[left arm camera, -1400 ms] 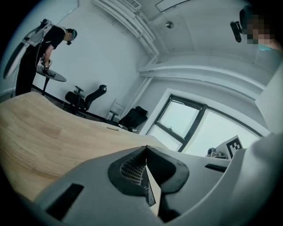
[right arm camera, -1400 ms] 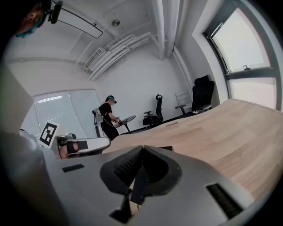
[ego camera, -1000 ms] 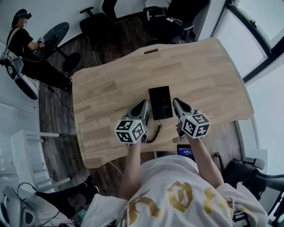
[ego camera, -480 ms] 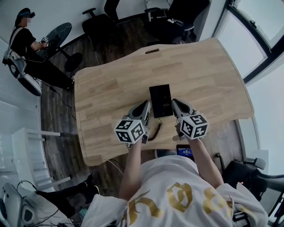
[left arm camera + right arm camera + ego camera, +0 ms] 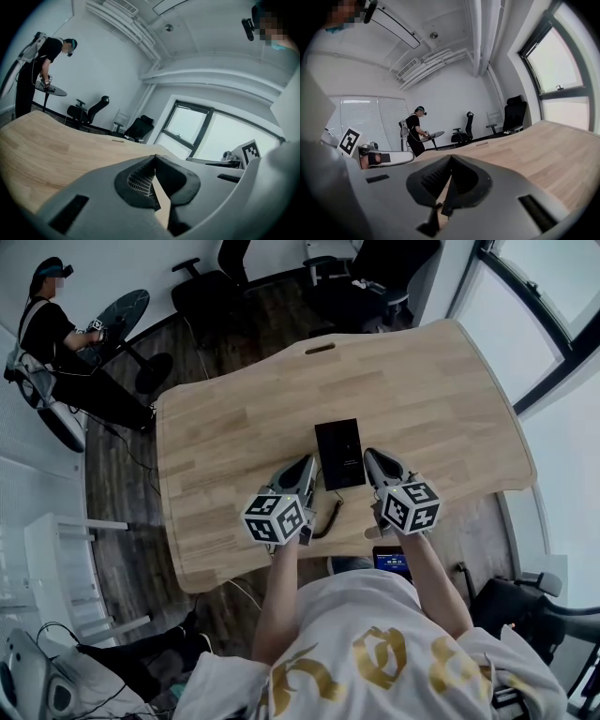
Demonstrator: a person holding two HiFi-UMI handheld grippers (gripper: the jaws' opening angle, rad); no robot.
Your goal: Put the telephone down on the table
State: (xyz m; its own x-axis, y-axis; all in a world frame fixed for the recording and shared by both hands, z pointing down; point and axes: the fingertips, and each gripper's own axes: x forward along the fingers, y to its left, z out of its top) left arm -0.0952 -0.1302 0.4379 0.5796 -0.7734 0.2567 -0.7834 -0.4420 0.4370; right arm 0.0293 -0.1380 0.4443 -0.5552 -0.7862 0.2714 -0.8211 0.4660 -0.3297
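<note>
A flat black telephone lies on the wooden table, with its coiled black cord trailing toward the near edge. My left gripper sits just left of the telephone's near end, and my right gripper just right of it. Both are shut and hold nothing. In the left gripper view the jaws meet at a point above the tabletop. The right gripper view shows its jaws pressed together too. Neither gripper view shows the telephone.
A person stands by a small round table at the far left. Office chairs line the back, and windows run along the right. A small lit screen shows below the table's near edge.
</note>
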